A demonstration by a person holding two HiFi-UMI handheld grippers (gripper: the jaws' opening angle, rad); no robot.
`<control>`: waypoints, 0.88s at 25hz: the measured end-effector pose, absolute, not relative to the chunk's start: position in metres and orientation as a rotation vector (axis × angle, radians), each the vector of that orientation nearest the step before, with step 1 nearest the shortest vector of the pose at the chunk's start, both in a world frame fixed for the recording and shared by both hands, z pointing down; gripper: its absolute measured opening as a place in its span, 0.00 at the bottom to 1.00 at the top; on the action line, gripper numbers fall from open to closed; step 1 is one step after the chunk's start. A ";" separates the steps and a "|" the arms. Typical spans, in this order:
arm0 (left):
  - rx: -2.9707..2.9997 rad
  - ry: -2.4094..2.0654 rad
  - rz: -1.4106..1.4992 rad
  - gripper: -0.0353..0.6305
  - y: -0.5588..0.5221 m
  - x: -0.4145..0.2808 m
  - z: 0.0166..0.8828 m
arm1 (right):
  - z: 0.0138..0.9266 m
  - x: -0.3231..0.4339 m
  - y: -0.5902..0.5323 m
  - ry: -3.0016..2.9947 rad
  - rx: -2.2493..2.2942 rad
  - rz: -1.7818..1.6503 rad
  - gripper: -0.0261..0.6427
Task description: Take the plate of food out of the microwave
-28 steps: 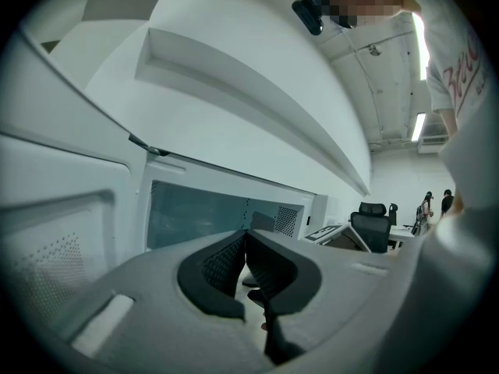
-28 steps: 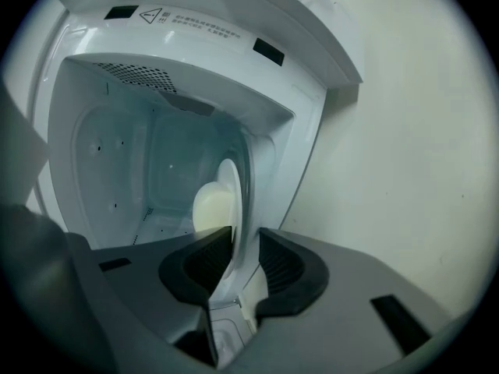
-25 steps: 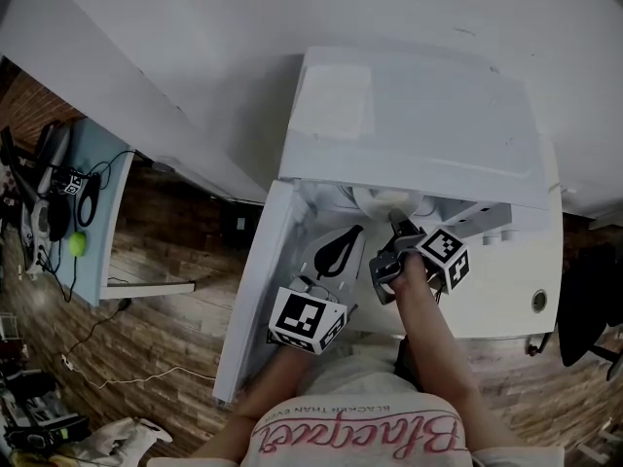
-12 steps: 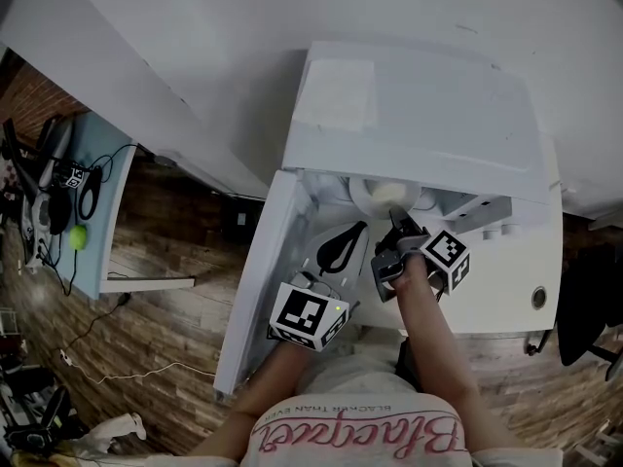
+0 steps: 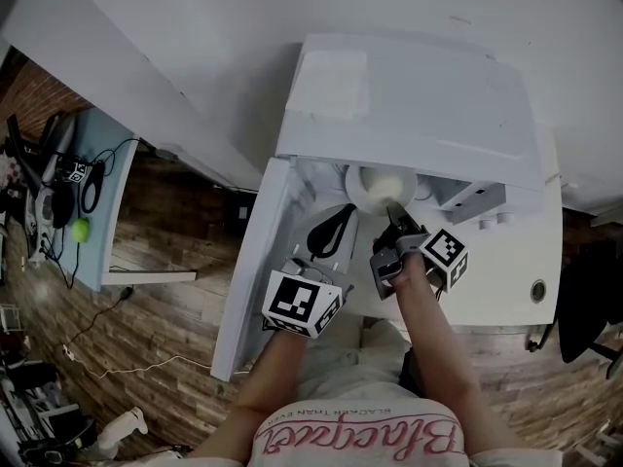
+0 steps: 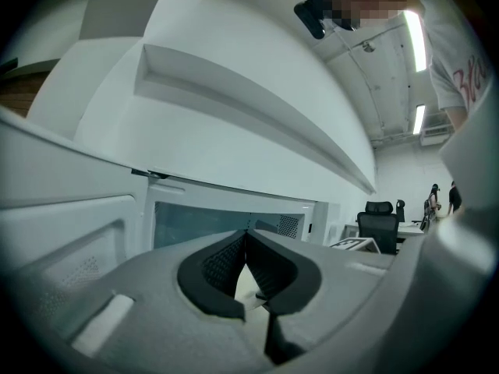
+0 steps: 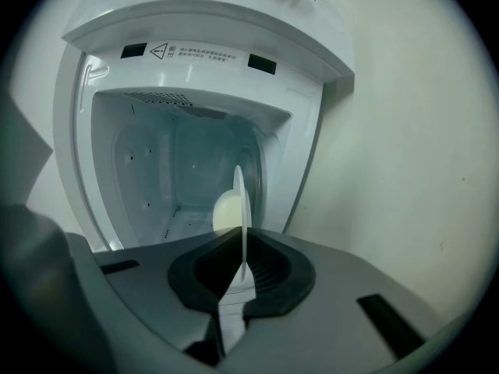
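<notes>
The white microwave [image 5: 409, 95] stands with its door [image 5: 248, 270] swung open to the left. In its cavity [image 7: 179, 170] a white plate [image 5: 375, 185] carries a pale rounded piece of food [image 5: 391, 185]. My right gripper [image 5: 394, 224] reaches into the opening and is shut on the plate's near rim. In the right gripper view the plate [image 7: 243, 209] shows edge-on between the pads, with the food [image 7: 226, 213] to its left. My left gripper [image 5: 331, 236] is beside the door, left of the plate; its tips [image 6: 248, 248] meet with nothing between them.
The microwave's control panel with a round knob [image 5: 538, 290] is right of the opening. A light desk [image 5: 97, 212] with cables and a green ball [image 5: 78, 230] stands at far left over wood floor. An office chair [image 6: 380, 216] is in the background.
The right gripper's jaws have closed on the plate's rim. More of the plate now shows from under the microwave's top edge. The left gripper has shifted slightly left.
</notes>
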State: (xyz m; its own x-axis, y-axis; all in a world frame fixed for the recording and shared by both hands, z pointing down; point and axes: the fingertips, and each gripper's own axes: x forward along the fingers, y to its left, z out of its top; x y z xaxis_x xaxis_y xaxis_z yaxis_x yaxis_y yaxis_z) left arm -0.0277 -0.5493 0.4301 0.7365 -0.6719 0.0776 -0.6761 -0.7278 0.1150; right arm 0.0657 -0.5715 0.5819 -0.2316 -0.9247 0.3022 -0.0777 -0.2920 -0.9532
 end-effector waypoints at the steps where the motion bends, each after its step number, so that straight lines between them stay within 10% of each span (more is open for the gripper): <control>1: 2.795 -1.107 0.044 0.06 -0.550 -0.029 0.429 | 0.581 0.066 -0.570 1.266 -1.335 -1.599 0.07; 22: 2.746 -1.224 0.042 0.06 -0.516 -0.027 0.431 | 0.559 0.070 -0.536 1.340 -1.193 -1.573 0.07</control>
